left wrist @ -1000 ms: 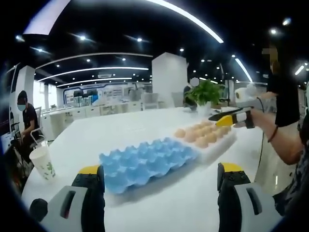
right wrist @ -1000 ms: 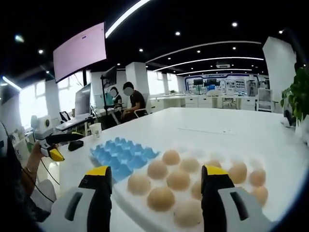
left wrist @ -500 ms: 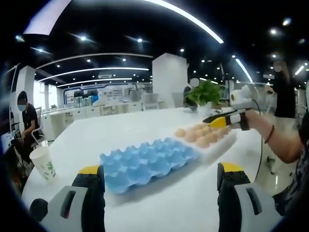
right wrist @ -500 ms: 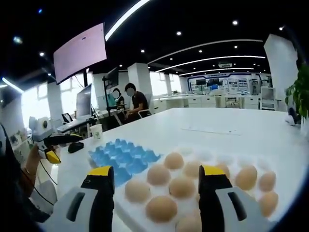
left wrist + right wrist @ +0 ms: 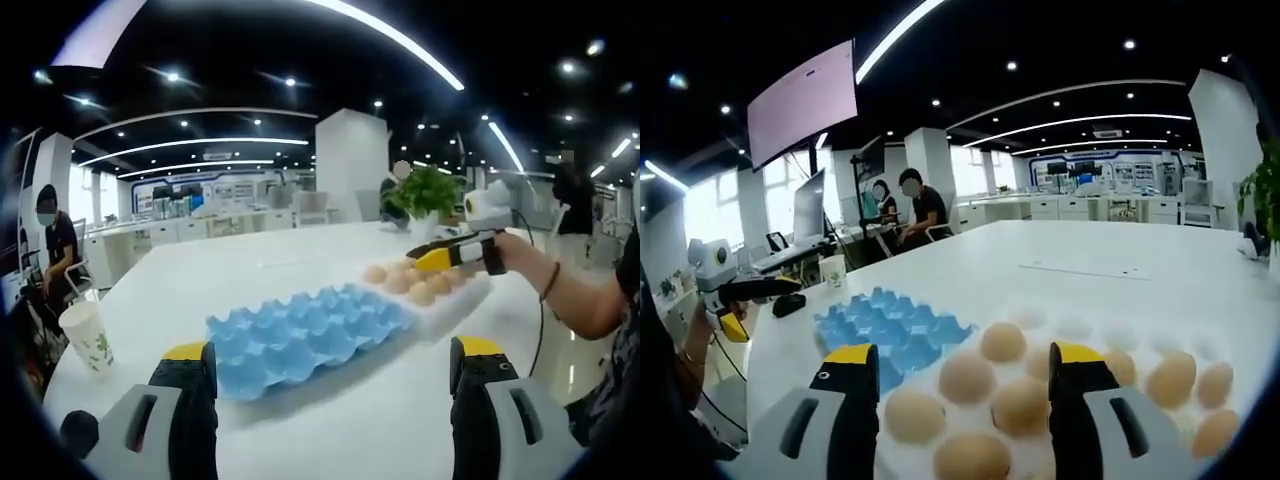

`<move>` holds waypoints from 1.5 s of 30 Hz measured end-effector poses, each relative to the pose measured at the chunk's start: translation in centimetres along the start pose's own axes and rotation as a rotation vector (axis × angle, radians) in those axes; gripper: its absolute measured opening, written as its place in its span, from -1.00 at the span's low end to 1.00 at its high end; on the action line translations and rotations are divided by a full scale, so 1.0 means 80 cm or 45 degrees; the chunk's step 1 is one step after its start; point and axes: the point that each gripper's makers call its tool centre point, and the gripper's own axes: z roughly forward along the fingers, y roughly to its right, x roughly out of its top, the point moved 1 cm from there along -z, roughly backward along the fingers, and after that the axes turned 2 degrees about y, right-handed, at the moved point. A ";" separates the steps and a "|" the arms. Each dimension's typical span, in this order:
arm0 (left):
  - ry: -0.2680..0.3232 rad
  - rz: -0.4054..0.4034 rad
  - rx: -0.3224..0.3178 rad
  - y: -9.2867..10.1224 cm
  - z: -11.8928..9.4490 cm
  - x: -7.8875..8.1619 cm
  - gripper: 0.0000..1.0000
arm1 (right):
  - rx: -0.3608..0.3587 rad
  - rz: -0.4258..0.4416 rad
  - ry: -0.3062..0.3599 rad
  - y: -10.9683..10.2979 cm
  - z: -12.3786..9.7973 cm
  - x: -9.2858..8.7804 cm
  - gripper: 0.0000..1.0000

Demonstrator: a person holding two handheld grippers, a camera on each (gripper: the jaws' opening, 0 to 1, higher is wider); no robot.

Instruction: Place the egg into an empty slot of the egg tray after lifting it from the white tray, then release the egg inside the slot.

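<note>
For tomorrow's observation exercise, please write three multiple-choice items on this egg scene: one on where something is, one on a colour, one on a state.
1. Where does the paper cup stand?
A. on the table, away from the trays
B. inside the white tray
C. on top of the eggs

2. What colour is the egg tray?
A. red
B. blue
C. black

3. What state is the right gripper in?
A. shut on an egg
B. shut on the cup
C. open, holding nothing

Answers:
1. A: in the left gripper view the cup sits alone on the table, off to one side of the egg tray.
2. B: its moulded slots are plainly blue.
3. C: the jaws stand apart above the eggs in the white tray, gripping none.
</note>
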 end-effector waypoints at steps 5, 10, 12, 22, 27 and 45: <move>-0.009 -0.004 -0.002 0.000 0.002 -0.002 0.98 | -0.013 0.020 0.020 0.003 0.012 0.000 0.39; -0.008 -0.002 -0.005 0.001 0.003 -0.002 0.98 | -0.036 0.005 0.021 0.004 0.021 0.001 0.37; -0.010 -0.002 -0.004 0.000 0.003 -0.003 0.98 | -0.054 0.004 0.028 0.006 0.025 0.002 0.34; -0.008 0.005 -0.010 0.000 0.004 -0.002 0.98 | -0.131 0.009 0.021 0.014 0.046 0.000 0.16; -0.013 0.009 -0.017 0.002 0.004 -0.002 0.97 | -0.173 0.057 0.012 0.019 0.055 -0.003 0.02; -0.004 0.003 -0.023 0.002 0.002 -0.004 0.96 | -0.457 -0.043 -0.180 0.034 0.072 -0.014 -0.32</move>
